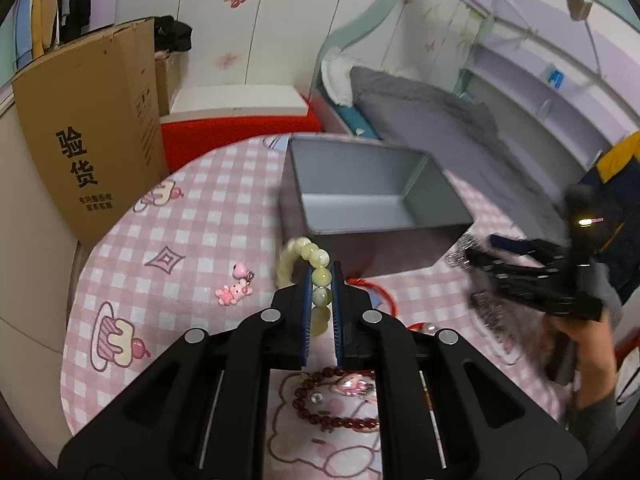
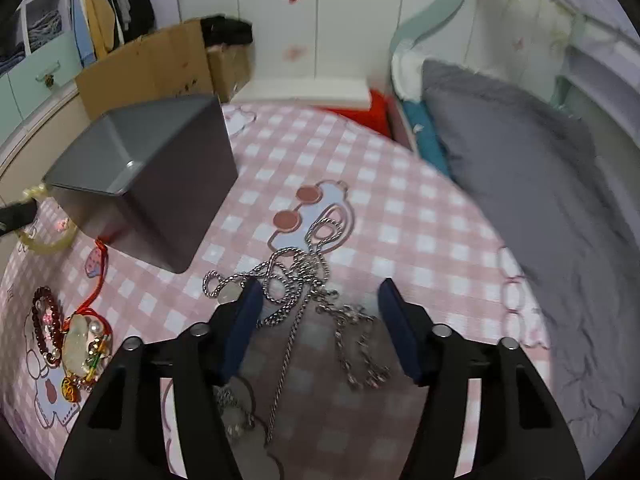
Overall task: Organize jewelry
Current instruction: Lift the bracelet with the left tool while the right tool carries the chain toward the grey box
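My left gripper (image 1: 321, 280) is shut on a pale yellow-green bead bracelet (image 1: 306, 258) and holds it just in front of the grey box (image 1: 352, 216). The box looks bare inside; it also shows in the right wrist view (image 2: 168, 184). My right gripper (image 2: 318, 292) is open, low over a tangle of silver chains (image 2: 296, 276) on the pink checked cloth (image 2: 400, 216). The right gripper also shows in the left wrist view (image 1: 480, 256), blurred. A dark red bead bracelet (image 1: 332, 404) and a red cord necklace with a pale pendant (image 2: 78, 340) lie on the cloth.
A pink bear charm (image 1: 234, 290) lies left of my left gripper. A cardboard box (image 1: 92, 132) stands at the table's far left. A bed with a grey blanket (image 2: 520, 168) runs along the right side.
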`<act>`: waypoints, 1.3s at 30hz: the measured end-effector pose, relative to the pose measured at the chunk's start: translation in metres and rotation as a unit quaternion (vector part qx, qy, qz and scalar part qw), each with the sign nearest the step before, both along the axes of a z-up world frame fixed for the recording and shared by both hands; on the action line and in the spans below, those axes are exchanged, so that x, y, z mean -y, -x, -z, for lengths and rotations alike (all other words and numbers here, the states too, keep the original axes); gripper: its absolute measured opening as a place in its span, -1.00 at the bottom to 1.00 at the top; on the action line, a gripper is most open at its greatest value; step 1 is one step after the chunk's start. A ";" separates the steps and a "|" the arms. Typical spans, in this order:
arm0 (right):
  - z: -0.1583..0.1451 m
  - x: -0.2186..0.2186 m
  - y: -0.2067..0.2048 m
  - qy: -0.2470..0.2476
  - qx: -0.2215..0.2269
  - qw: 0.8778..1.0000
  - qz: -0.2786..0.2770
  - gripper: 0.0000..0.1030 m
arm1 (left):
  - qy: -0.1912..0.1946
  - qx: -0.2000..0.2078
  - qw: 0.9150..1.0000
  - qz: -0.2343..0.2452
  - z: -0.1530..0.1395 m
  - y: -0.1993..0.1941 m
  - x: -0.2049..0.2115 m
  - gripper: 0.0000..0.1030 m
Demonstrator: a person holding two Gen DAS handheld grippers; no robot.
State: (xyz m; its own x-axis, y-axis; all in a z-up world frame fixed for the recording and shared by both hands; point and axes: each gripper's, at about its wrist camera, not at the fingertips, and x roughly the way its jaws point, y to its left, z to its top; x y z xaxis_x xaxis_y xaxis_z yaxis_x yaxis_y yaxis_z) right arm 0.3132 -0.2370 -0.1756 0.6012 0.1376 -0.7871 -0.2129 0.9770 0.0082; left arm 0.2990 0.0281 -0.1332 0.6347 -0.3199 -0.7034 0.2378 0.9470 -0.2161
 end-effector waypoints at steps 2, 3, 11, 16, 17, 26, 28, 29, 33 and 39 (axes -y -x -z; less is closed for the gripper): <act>-0.001 0.002 -0.005 -0.007 -0.005 1.000 -0.009 -0.16 | 0.007 0.007 1.000 0.006 -0.008 0.003 0.000 -0.82; -0.001 0.002 -0.006 -0.005 -0.005 1.000 -0.012 -0.33 | 0.006 0.011 1.000 0.008 -0.011 0.005 0.001 -0.82; -0.015 0.002 0.010 -0.015 -0.001 0.999 -0.030 -0.88 | 0.030 0.037 0.998 0.031 -0.039 0.014 0.000 -0.82; -0.055 0.002 0.028 -0.039 0.045 0.998 -0.032 -0.88 | 0.042 0.056 0.996 0.048 -0.061 0.016 0.002 -0.82; -0.068 0.001 0.033 -0.040 0.060 0.997 -0.033 -0.88 | 0.047 0.061 0.996 0.054 -0.067 0.016 0.004 -0.82; -0.152 -0.021 0.040 -0.057 0.148 0.985 -0.065 -0.88 | 0.054 0.080 0.992 0.083 -0.098 -0.007 0.024 -0.82; -0.158 -0.024 0.033 -0.059 0.155 0.984 -0.069 -0.88 | 0.051 0.082 0.992 0.087 -0.101 -0.017 0.028 -0.82; -0.163 -0.028 0.028 -0.068 0.159 0.982 -0.074 -0.88 | 0.046 0.080 0.992 0.085 -0.100 -0.021 0.030 -0.82; -0.170 -0.044 0.019 -0.085 0.166 0.978 -0.091 -0.88 | 0.042 0.063 0.993 0.087 -0.093 -0.040 0.037 -0.82; -0.151 -0.063 -0.007 -0.092 0.135 0.981 -0.106 -0.88 | 0.025 0.011 0.996 0.086 -0.055 -0.070 0.042 -0.82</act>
State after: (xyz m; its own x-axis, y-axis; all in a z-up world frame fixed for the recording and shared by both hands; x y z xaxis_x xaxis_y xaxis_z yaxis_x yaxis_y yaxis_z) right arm 0.3205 -0.1743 -0.0246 0.7270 0.4065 -0.5533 -0.4292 0.8981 0.0959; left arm 0.3694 -0.0139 -0.0780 0.5825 -0.4593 -0.6706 0.4006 0.8801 -0.2548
